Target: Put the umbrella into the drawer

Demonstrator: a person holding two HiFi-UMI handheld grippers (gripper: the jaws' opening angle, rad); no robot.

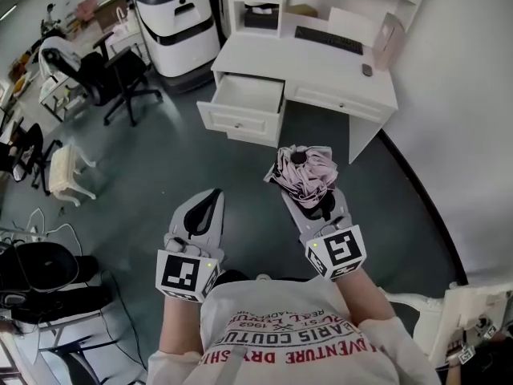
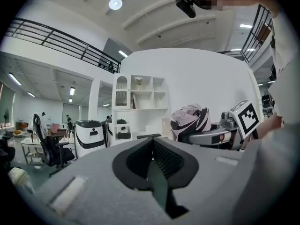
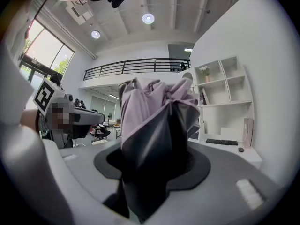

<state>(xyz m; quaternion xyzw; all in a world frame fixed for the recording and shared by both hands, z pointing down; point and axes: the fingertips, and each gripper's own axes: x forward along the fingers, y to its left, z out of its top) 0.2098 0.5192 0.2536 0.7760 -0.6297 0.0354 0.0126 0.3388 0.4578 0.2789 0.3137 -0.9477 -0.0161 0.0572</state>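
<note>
A wide stretch of dark floor (image 1: 176, 163) is seen lying open between the person and the white desk (image 1: 272, 58). The desk's tabletop is taken up by a keyboard (image 1: 329, 40). A black office chair (image 1: 120, 74) is parked well off to the left, and the right side is closed by a white wall (image 1: 469, 127). The desk's left drawer (image 1: 239, 125) is shown pulled out and apparently empty, its front panel facing the approach. The folded pink-and-black umbrella (image 1: 304, 173) is held in the air, well short of that drawer. It is clamped between the jaws of the right gripper (image 1: 314, 203), with its bunched canopy bulging past the tips. The left gripper (image 1: 205, 207) is carried just beside it, jaws pressed together on nothing. The carrying step is judged to be in hand. Next, the umbrella must be brought forward and slightly left, lifted over the drawer's front edge and lowered between its side walls before being let go.
</note>
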